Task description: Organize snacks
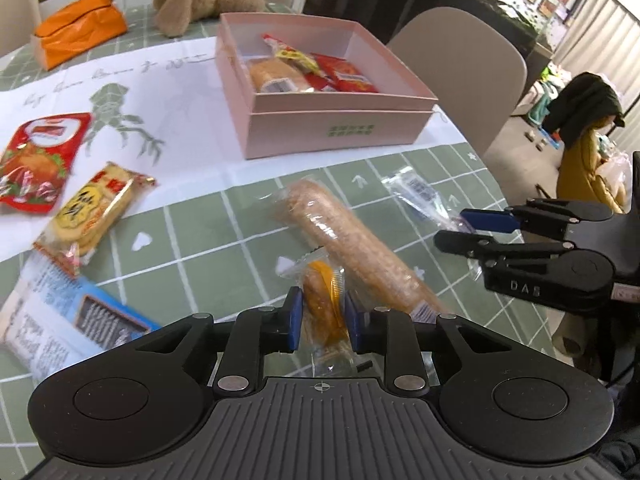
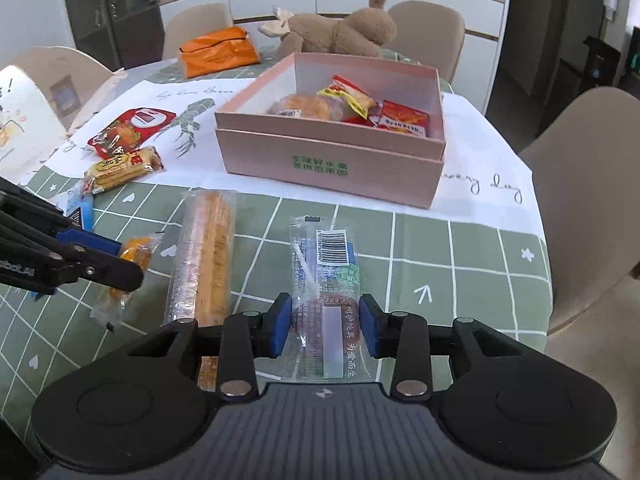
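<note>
Snacks scattered over green checked tablecloth (image 2: 460, 248), pink box (image 2: 332, 168) toward far side on white printed sheet, already partly filled with red and yellow packets.

Left gripper (image 1: 320, 320): narrowed down onto small orange pastry (image 1: 324, 300) in clear wrapper, pads pressing both flanks at mid-body, near table's front edge. Light, soft, crumbly by the look; crinkly film likely slippery, so moderate squeeze on the cake itself rather than on the loose wrapper ends.

Right gripper (image 2: 324, 320): pinched onto flat clear-wrapped bar (image 2: 326, 280) with barcode, held across lower half, upper end reaching out toward box. Thin and flexible, apt to droop or twist; grip nearer middle probably steadier.

Long wrapped bread stick (image 2: 208, 256) lying between the two held items, untouched. Stiff but brittle, judged best taken at centre to avoid tipping.

Toward left edge: yellow cracker pack (image 1: 92, 212), red pouch (image 1: 40, 160), blue-and-white packet (image 1: 76, 320), all light and flat.

Far edge: orange bag (image 2: 218, 50) and plush toy (image 2: 344, 34), no part of sorting.
</note>
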`<state>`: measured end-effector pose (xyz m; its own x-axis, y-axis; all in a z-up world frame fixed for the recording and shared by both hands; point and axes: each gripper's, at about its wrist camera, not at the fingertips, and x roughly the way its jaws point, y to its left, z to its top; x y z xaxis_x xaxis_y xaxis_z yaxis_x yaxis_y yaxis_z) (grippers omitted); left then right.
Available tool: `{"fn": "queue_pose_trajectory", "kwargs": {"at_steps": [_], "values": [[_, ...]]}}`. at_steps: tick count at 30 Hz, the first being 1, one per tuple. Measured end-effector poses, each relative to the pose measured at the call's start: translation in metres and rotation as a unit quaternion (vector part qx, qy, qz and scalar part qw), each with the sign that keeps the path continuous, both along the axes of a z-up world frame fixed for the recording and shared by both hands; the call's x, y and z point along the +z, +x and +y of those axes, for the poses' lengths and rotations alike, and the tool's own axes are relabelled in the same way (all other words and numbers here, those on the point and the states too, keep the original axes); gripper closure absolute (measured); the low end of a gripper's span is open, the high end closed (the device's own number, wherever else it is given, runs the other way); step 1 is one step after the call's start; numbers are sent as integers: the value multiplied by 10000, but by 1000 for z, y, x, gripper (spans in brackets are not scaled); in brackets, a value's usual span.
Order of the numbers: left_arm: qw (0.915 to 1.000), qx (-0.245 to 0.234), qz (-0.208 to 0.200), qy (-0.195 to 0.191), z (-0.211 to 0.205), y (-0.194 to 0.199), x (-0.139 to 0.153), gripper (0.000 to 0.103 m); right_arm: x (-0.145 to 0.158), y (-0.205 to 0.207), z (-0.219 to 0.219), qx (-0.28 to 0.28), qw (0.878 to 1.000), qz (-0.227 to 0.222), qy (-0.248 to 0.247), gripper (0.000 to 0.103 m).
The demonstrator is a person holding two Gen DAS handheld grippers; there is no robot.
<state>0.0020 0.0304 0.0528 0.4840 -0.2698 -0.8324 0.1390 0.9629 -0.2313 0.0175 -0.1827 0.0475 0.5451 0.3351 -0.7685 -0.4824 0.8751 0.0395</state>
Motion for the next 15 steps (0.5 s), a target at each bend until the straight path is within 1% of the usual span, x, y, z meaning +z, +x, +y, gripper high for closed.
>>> {"fn": "queue_pose_trajectory", "kwargs": {"at_steps": [2,4,6,7,9,10,13,15], "values": [[9999,160,-3,-58,11,-5,3,76,-2,2,0,-39,10000,25,-57,67],[9990,443,-41,-60,29,-10,6,76,-4,2,0,-36,9999,44,-94,67],[9962,870,-55,-20,53,-15,7,76,-6,2,2,37,9999,73,-133,67],[9930,1183,-38,-11,68,-18,5,76,-7,2,4,77,9998,73,-177,67],[9845,1754,-15,43,94,-26,3,76,-8,1,9,156,9996,78,-238,67],[9785,2059,-16,68,110,-31,3,76,-8,1,11,185,9995,67,-260,67],[9609,2768,-12,104,148,-46,1,76,-6,0,16,272,9992,12,-303,66],[9504,3110,29,69,166,-54,-2,76,0,2,18,320,9992,74,-228,63]]}}
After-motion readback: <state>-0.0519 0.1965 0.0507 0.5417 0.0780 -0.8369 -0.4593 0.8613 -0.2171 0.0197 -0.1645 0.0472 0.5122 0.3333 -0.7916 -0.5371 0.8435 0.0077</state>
